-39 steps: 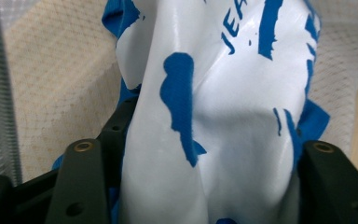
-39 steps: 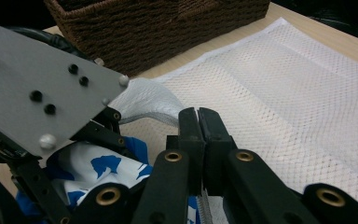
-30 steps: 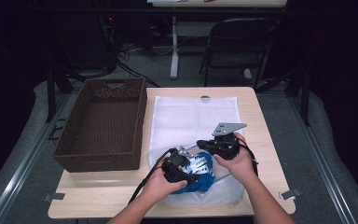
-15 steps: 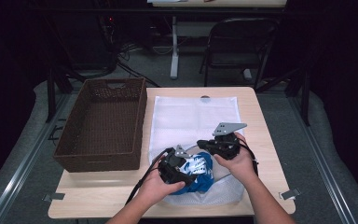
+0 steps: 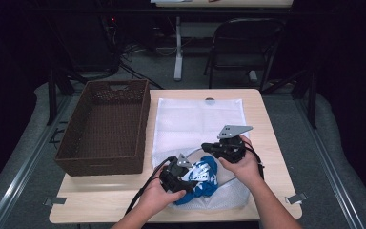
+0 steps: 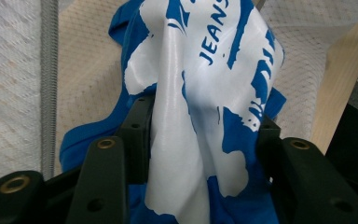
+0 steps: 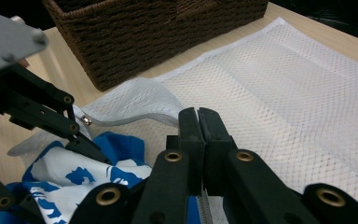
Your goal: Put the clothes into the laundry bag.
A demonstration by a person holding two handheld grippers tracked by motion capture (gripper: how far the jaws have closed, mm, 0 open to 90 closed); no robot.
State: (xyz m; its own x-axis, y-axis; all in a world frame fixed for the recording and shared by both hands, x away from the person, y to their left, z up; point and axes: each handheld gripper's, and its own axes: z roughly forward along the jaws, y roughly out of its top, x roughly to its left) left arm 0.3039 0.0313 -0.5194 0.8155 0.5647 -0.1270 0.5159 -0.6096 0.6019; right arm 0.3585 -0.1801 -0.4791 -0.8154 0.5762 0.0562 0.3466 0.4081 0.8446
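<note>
The jaws of the left gripper [image 5: 187, 177] have just been closing and now pinch the blue-and-white garment [image 6: 200, 116] low in the frame's centre, while the right gripper [image 7: 198, 122], jaws pressed together, clamps the mesh bag [image 7: 307, 93] edge just above it.

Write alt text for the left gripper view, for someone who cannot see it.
A blue garment with a white print and the word JEANS sits bunched between the two black jaws of the left gripper, which have just been closing on it. Behind it lies a white mesh bag with a grey zipper on a pale wooden table.
</note>
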